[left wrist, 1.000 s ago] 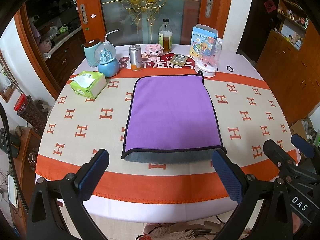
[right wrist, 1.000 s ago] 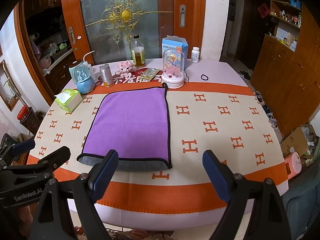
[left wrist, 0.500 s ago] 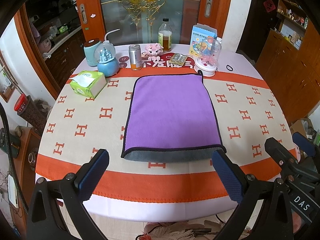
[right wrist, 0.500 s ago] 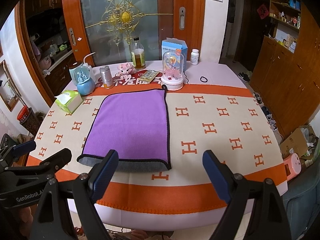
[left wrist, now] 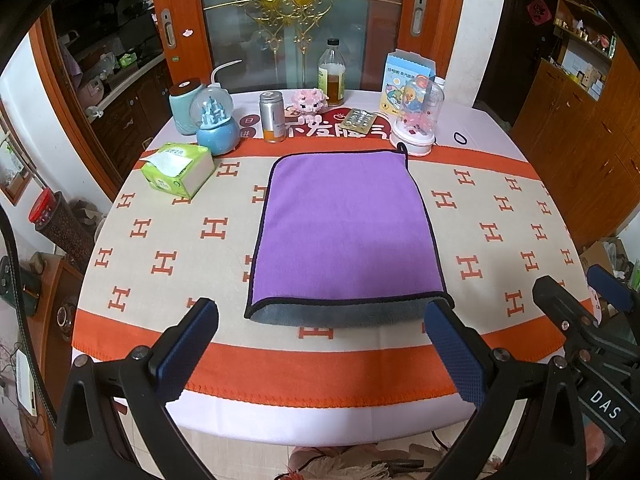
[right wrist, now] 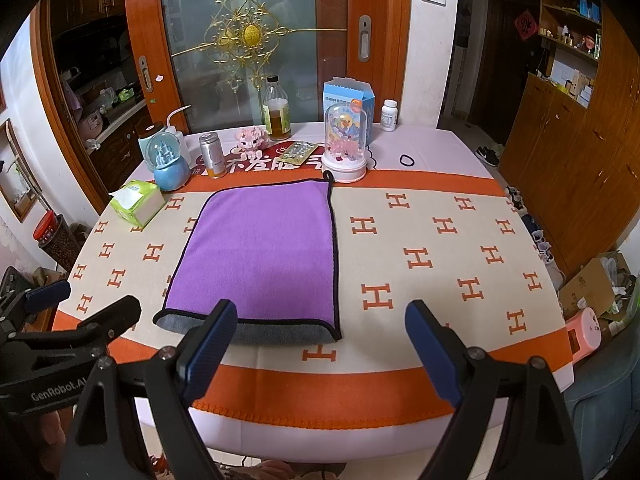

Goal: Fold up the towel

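Orange-bordered cloth with H marks covers the table, glass door behind. Purple towel lies flat mid-table, folded over, its grey underside showing along the near edge, a small loop at the far right corner. Now the containers at the back: bottle holds amber liquid in its lower part; tissue box on the left has a sheet poking out; snow globe encloses a little blue castle; clear dome covers pink flowers and a figure. Can stands between globe and bottle; what's inside, I can't tell. A white pill bottle sits far right.

My left gripper hangs off the table's near edge, jaws spread wide, nothing between them, pointed at the towel's near hem. My right gripper sits beside it, equally wide and empty, aimed at the towel's near right corner. Both level, above the cloth's border.
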